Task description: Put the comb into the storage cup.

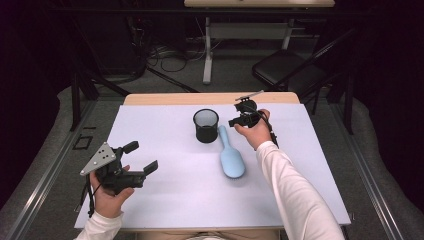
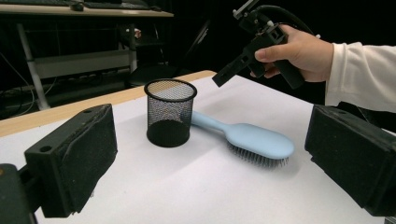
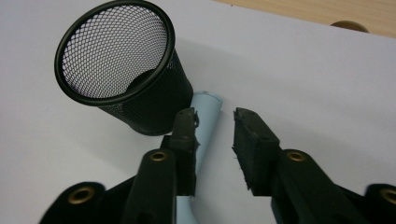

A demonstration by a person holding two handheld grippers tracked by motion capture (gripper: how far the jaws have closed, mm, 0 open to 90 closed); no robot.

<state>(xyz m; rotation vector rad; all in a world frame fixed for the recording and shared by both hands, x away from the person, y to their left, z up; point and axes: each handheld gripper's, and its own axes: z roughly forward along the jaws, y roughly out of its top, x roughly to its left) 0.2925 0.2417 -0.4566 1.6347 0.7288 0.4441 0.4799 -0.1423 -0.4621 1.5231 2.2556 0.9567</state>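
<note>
A light blue hairbrush [image 1: 231, 155] lies bristles down on the white mat [image 1: 175, 200], its handle end beside a black mesh cup [image 1: 206, 125] that stands upright. My right gripper [image 1: 234, 121] hovers above the handle end, open with a narrow gap and nothing between its jaws. In the right gripper view the handle [image 3: 206, 109] lies partly under one jaw of that gripper [image 3: 215, 116], next to the cup [image 3: 121, 70]. My left gripper [image 1: 141, 156] is held wide open at the mat's front left, empty. The left gripper view looks across its own gripper [image 2: 210, 163] at the cup [image 2: 169, 112], the brush [image 2: 252, 139] and the right gripper [image 2: 231, 70].
The mat covers a wooden table [image 1: 210, 97], whose far edge shows behind the cup. On the floor beyond stand a black chair [image 1: 287, 67] and a desk frame [image 1: 207, 50] with cables. Bare mat lies between the left gripper and the brush.
</note>
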